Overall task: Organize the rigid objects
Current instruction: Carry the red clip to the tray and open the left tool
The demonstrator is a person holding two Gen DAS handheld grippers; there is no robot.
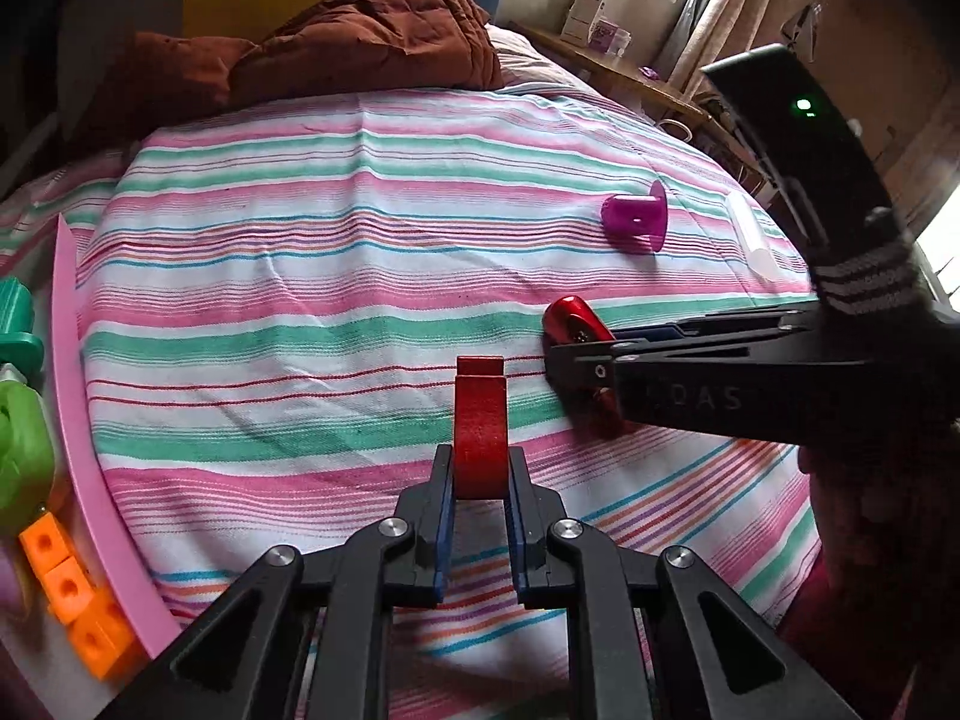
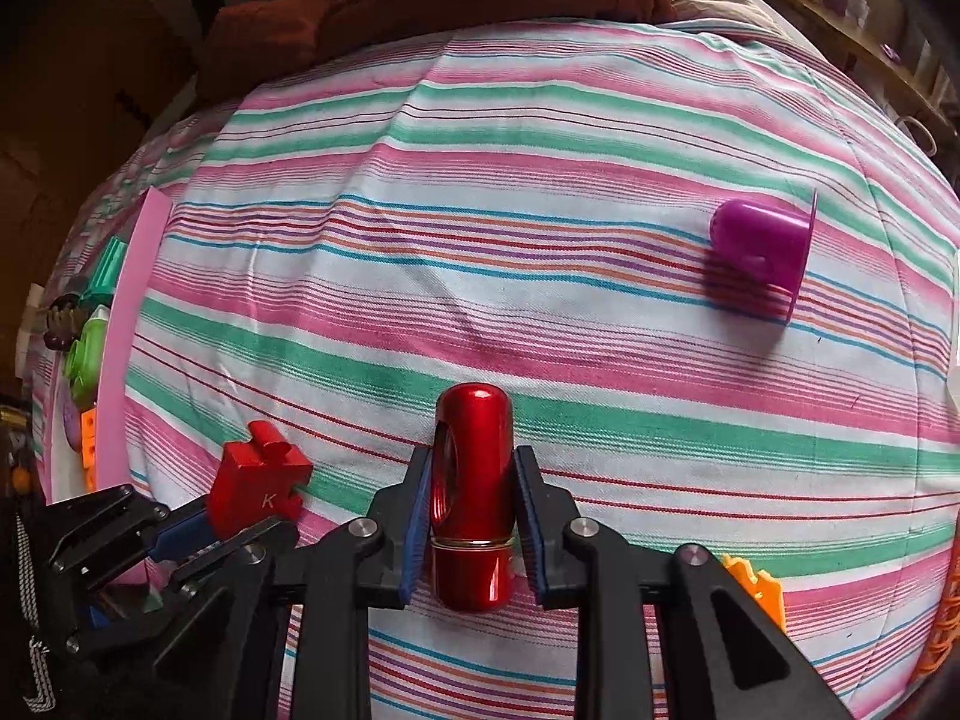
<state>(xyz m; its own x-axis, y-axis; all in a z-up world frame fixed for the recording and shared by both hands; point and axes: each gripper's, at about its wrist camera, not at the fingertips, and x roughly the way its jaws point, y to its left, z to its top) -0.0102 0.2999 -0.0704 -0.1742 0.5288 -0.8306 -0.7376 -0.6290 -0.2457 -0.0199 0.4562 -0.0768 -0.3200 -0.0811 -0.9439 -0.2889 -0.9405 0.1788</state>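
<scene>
My left gripper (image 1: pixel 479 468) is shut on a red wooden puzzle piece (image 1: pixel 479 429), held edge-on just above the striped bedsheet; in the right wrist view the same red piece (image 2: pixel 261 480) shows a letter K, gripped by the left gripper (image 2: pixel 201 519). My right gripper (image 2: pixel 473 498) has its pads on both sides of a shiny red metal cylinder (image 2: pixel 474 480) lying on the sheet; it also shows in the left wrist view (image 1: pixel 576 330). A purple plastic cup (image 2: pixel 762 246) lies on its side far right, also in the left wrist view (image 1: pixel 636 219).
A pink tray rim (image 1: pixel 78 390) at the left edge holds green toys (image 1: pixel 21 444) and orange cubes (image 1: pixel 72 594). A brown quilt (image 1: pixel 360 30) lies at the back. A clear tube (image 1: pixel 750 234) lies far right. An orange toy (image 2: pixel 756 594) sits by the right gripper.
</scene>
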